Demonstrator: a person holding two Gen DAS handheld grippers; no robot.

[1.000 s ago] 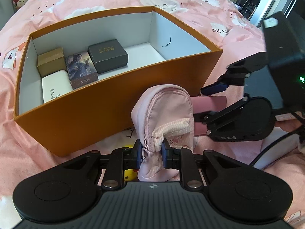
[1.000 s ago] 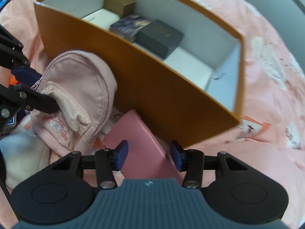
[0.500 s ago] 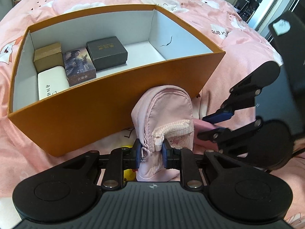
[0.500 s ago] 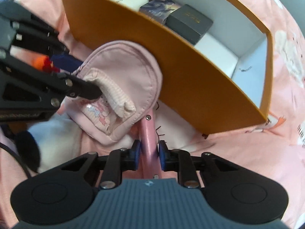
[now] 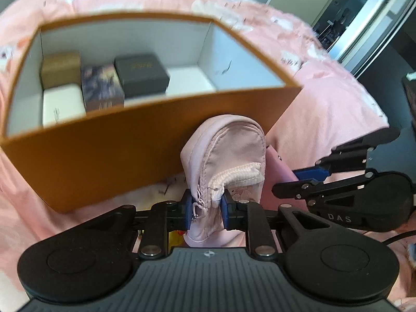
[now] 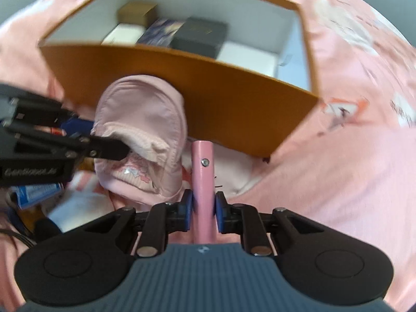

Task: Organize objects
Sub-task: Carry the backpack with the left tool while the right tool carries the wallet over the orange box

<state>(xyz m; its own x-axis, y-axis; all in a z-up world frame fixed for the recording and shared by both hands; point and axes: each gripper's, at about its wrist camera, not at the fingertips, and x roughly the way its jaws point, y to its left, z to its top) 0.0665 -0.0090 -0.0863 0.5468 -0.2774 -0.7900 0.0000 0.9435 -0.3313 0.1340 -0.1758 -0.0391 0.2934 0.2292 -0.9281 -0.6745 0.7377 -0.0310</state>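
Note:
My left gripper (image 5: 205, 212) is shut on a small pink zip pouch (image 5: 228, 150), held in front of the orange box (image 5: 104, 145). The pouch also shows in the right wrist view (image 6: 140, 135), with the left gripper's fingers (image 6: 109, 150) on it. My right gripper (image 6: 204, 209) is shut on a flat pink case (image 6: 202, 171), held edge-on; the case also shows in the left wrist view (image 5: 279, 166). The orange box (image 6: 234, 104) holds a black box (image 5: 141, 78), a picture box (image 5: 101, 88), a white box (image 5: 62, 106) and a brown box (image 5: 61, 69).
Everything lies on a pink patterned bedspread (image 5: 325, 104). The right half of the orange box's white floor (image 5: 189, 80) is bare. Loose items, blue and white among them (image 6: 36, 192), lie at the lower left of the right wrist view. A doorway (image 5: 364, 20) is at the far right.
The right gripper closed on the pink case and lifted it edge-on. Both grippers have risen, carrying their objects, and now look down into the orange box.

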